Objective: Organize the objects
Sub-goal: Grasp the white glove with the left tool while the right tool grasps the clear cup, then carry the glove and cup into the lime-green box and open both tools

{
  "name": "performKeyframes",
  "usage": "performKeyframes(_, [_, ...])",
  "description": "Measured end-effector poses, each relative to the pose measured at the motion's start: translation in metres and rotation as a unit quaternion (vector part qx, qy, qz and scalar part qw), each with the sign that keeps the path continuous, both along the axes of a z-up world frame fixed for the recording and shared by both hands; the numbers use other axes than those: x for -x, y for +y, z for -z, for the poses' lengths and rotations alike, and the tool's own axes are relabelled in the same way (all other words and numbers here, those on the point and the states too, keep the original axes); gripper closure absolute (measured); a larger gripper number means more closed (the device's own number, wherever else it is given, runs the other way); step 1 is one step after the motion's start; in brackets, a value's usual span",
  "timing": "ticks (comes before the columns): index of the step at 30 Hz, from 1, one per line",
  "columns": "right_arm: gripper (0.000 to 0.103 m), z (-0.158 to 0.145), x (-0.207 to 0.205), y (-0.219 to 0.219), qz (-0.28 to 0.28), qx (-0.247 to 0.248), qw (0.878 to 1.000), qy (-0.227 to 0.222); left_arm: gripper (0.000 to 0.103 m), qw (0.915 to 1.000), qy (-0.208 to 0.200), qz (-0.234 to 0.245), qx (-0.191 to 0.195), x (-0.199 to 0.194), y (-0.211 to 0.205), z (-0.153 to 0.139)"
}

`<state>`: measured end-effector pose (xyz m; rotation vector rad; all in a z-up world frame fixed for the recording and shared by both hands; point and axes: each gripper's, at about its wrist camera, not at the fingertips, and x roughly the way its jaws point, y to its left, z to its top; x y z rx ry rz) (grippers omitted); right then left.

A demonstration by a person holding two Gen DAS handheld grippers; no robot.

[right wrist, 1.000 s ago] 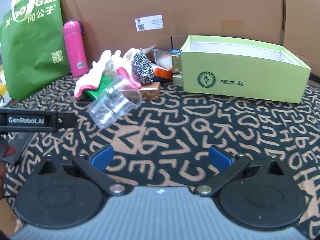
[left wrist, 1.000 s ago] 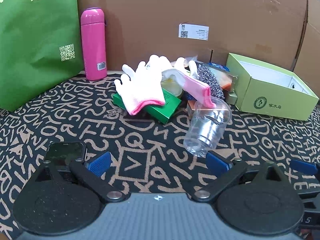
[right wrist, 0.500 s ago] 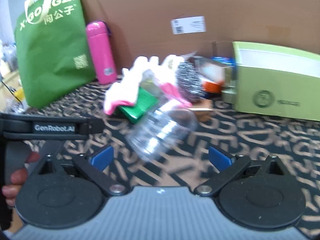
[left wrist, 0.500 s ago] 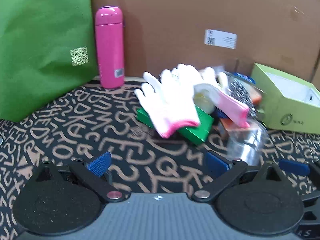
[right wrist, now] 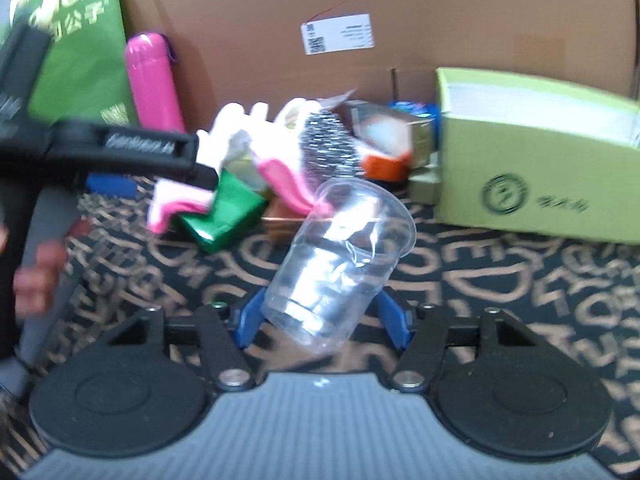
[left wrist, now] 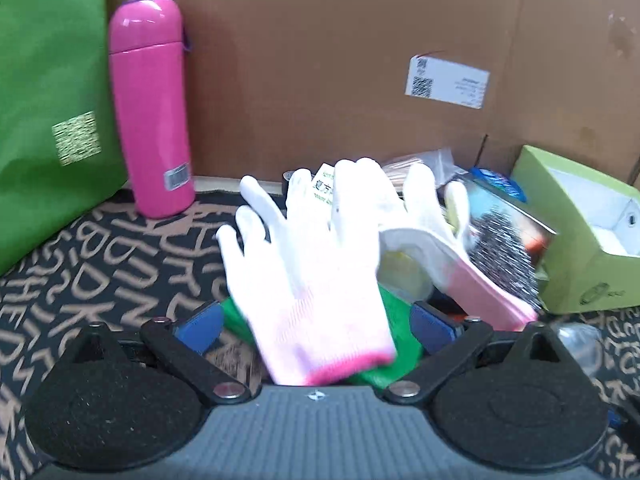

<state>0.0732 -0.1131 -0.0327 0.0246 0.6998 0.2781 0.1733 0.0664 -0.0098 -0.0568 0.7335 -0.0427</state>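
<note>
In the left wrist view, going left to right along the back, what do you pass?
Green bag → pink bottle → white glove → steel scrubber → light green box.

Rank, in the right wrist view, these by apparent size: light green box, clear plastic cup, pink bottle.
1. light green box
2. clear plastic cup, though nearness to the camera enlarges it
3. pink bottle

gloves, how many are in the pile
2: one white glove lies flat over the green box, the other glove is draped just right of it. More could be buried in the pile.
</note>
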Motion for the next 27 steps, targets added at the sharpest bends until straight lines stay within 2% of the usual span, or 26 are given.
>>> performKeyframes(2, [0.041, 0.000, 0.003, -0.003, 0.004, 0.022, 1.000, -0.008, 0.027, 0.9998, 0.012, 0.001, 0.013, -0.011, 0.006, 0.004])
performKeyframes(3, [0.041, -0.001, 0.003, -0.004, 0.002, 0.025, 1.000, -0.009, 0.031, 0.9995, 0.008, 0.009, 0.029, -0.012, 0.009, 0.005])
performKeyframes(5, [0.035, -0.002, 0.001, -0.005, 0.000, 0.012, 1.000, -0.010, 0.056, 0.9987, 0.001, 0.028, 0.042, -0.013, 0.012, 0.002])
performKeyframes(7, [0.032, -0.003, -0.005, -0.004, -0.004, 0.009, 1.000, -0.009, 0.077, 0.9966, 0.006, 0.052, 0.064, -0.010, 0.014, -0.002])
performKeyframes(10, [0.029, -0.003, -0.011, 0.002, -0.008, 0.012, 1.000, -0.015, 0.091, 0.9965, 0.000, 0.060, 0.058, 0.002, 0.017, -0.008])
performKeyframes(12, [0.032, -0.001, -0.014, 0.003, -0.008, 0.009, 1.000, -0.016, 0.092, 0.9956, 0.004, 0.063, 0.069, 0.008, 0.023, -0.010])
performKeyframes(13, [0.049, 0.001, -0.016, 0.004, -0.010, 0.010, 1.000, -0.014, 0.092, 0.9949, 0.006, 0.064, 0.078, 0.013, 0.025, -0.012])
performKeyframes(17, [0.053, 0.002, -0.011, 0.003, -0.030, 0.013, 0.999, -0.014, 0.092, 0.9921, -0.009, 0.083, 0.094, 0.031, 0.023, -0.033])
performKeyframes(19, [0.058, -0.003, -0.003, -0.001, -0.039, 0.003, 0.999, -0.019, 0.092, 0.9900, -0.027, 0.099, 0.096, 0.041, 0.017, -0.050])
performKeyframes(21, [0.058, -0.011, 0.002, -0.009, -0.043, -0.011, 0.999, -0.027, 0.092, 0.9870, -0.050, 0.118, 0.097, 0.050, 0.006, -0.070])
performKeyframes(27, [0.058, -0.055, 0.018, -0.045, -0.034, -0.028, 0.995, -0.089, 0.092, 0.9693, -0.098, 0.197, 0.110, 0.057, -0.045, -0.120])
